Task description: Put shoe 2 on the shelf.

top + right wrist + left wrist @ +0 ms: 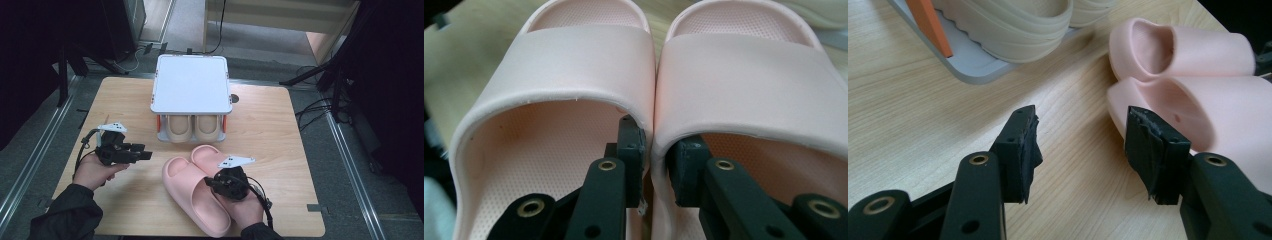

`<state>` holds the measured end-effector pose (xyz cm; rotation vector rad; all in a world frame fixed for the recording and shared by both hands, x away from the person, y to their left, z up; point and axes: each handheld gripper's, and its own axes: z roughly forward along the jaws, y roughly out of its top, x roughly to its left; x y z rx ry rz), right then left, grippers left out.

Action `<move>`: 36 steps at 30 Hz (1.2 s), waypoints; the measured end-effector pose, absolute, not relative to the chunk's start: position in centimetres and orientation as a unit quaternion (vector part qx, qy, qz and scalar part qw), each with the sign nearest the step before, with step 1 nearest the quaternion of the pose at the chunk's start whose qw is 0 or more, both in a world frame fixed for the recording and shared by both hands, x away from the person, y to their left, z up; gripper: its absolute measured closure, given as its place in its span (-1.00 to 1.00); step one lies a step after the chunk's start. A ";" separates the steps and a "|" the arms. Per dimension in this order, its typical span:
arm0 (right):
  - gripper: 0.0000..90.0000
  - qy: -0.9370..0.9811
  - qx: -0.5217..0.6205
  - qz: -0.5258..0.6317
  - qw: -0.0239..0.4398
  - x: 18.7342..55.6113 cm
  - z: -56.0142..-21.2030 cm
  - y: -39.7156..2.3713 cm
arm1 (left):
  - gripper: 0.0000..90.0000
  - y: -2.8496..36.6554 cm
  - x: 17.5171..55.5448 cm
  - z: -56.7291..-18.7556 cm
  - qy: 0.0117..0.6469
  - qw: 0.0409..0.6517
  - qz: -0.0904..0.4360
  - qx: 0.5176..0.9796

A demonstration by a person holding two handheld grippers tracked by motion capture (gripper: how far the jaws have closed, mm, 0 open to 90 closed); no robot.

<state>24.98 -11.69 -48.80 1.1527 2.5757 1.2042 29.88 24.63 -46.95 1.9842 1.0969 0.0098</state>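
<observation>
Smooth pink foam slides pinched together at inner walls by right gripper, left gripper gaping over woodgrain table

A light wooden surface with rounded corners is standing on a grey floor. Toward its far edge, a small two-level rack with a flat white top and orange uprights is sitting squarely in the middle. A pair of beige foam slippers is resting side by side on the rack's lower grey shelf, toes pointing toward the near edge and poking out from under the top. Just beside the rack's right corner a small dark round spot is showing on the wood. Black cables are trailing across the floor to the right, near dark stand legs.
</observation>
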 end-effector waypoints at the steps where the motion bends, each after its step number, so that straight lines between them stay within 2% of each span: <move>1: 0.75 0.842 0.367 0.395 0.031 25.0 -48.5 -11.6 | 0.04 24.7 29.9 -46.9 0.438 0.423 0.004 0.793; 11: 0.75 0.883 0.246 0.399 -0.018 26.9 -47.8 -11.0 | 0.03 26.1 28.9 -47.0 0.457 0.422 0.013 0.783; 19: 0.74 0.887 0.211 0.406 -0.058 29.1 -47.4 -10.3 | 0.02 27.8 27.1 -47.2 0.480 0.419 0.024 0.771; 28: 0.74 0.903 0.170 0.387 -0.075 30.7 -47.4 -8.0 | 0.02 29.4 25.0 -47.3 0.504 0.415 0.034 0.756; 36: 0.74 0.905 0.146 0.390 -0.084 32.1 -46.1 -6.7 | 0.02 29.9 24.7 -47.6 0.513 0.412 0.034 0.752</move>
